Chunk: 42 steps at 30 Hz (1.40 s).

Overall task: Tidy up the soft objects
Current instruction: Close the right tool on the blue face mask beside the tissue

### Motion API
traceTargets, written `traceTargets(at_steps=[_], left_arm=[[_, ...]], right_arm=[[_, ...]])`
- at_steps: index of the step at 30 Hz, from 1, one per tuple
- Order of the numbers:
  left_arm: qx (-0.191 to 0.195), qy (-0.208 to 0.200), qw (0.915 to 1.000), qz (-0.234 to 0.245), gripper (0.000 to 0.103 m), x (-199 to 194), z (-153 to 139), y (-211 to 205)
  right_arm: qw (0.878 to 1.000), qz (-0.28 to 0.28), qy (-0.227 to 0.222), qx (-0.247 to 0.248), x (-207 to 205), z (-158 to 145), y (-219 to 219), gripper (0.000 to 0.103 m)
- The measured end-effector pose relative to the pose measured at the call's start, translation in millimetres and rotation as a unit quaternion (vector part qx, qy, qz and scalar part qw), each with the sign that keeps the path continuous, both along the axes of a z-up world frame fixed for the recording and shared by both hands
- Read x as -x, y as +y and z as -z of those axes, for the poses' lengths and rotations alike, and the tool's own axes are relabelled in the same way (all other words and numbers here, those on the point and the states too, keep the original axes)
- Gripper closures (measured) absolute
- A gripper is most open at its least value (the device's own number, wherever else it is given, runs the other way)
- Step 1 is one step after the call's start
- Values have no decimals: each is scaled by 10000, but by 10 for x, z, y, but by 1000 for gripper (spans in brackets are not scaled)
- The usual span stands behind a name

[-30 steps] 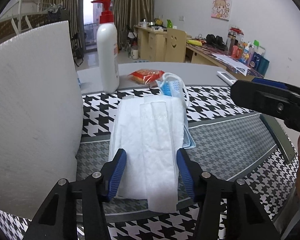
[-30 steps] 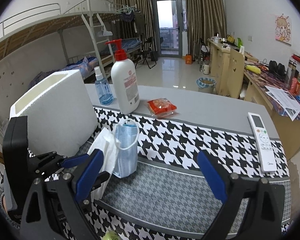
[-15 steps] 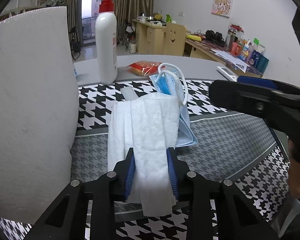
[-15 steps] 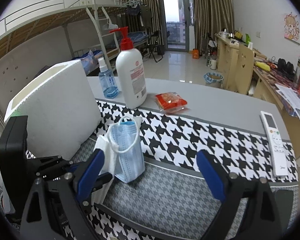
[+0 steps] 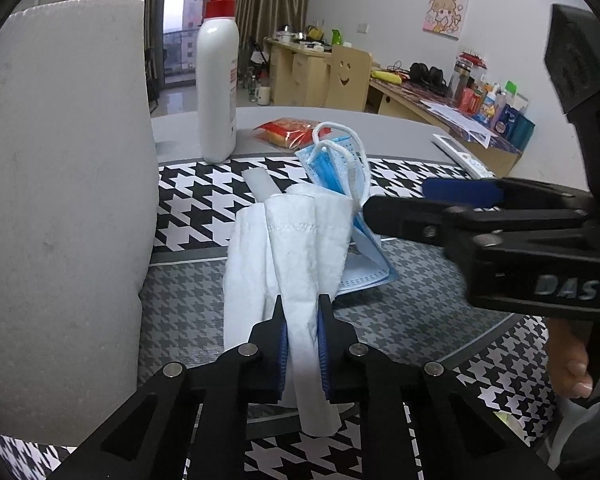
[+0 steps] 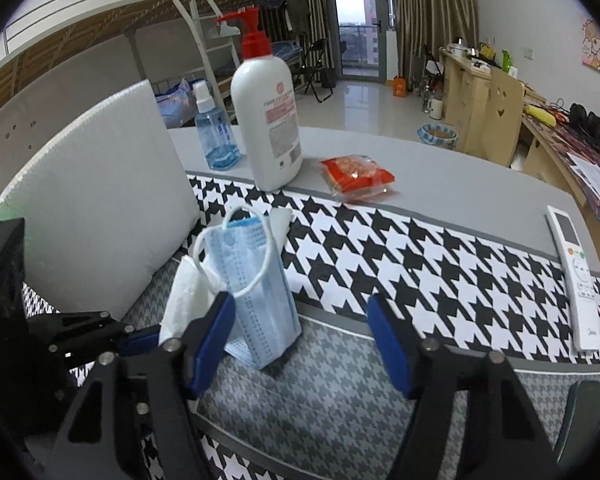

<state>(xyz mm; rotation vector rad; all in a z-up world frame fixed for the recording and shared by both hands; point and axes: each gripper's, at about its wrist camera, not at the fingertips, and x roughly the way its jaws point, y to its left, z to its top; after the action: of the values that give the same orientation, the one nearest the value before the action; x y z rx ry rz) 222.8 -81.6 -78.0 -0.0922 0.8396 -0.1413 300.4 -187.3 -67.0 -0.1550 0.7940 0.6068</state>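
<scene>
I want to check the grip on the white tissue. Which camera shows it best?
The left wrist view: the left gripper has just closed, pinching the folded white tissue between its pads. The right wrist view shows only a tissue edge behind the blue face mask.

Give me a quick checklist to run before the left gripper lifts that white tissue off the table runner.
1. left gripper closed on the white tissue: ok, its jaws have just closed and both pads pinch the folded strip.
2. Whole tissue caught: not ok, only the middle fold sits between the pads; side layers hang free.
3. blue face mask clear of the tissue: not ok, it leans against it.
4. right gripper ready for the mask: cannot tell; its jaws have been closing, nothing pinched yet.
5. white foam box open on top: cannot tell.
</scene>
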Motion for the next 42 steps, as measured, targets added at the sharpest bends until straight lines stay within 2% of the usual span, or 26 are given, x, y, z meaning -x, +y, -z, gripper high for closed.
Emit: traceTargets(at_steps=[4,11,16,23,28,30,32,36,42], left_arm=[[55,-10,10000,-24,92,9,9,29],[115,-13,9999,-6,94,20,13,51],[122,13,9999,-72,95,21,32,86],[124,44,9999,-80,95,25,45,86],[112,86,9998,-124,95,12,66,96],[121,54,9999,-103,95,19,62,99],[102,45,9999,-92,95,18,61,95],[105,60,9999,-123,95,18,67,108],[184,18,9998,-12,95,58,48,93]], right_arm=[[9999,-55,75,67,-6,60,44,42],[9996,-140,102,237,11,156,121,44],[9991,-248,277,196,18,171,110,55],[9974,-486,463,250,91,261,189,55],[9978,-447,422,239,102,269,187,55],[9980,-379,351,375,91,291,193,55],[9979,-334,435,353,68,313,181,60],[9981,-189,462,364,64,316,123,78],[9977,33,511,449,87,286,-14,82]])
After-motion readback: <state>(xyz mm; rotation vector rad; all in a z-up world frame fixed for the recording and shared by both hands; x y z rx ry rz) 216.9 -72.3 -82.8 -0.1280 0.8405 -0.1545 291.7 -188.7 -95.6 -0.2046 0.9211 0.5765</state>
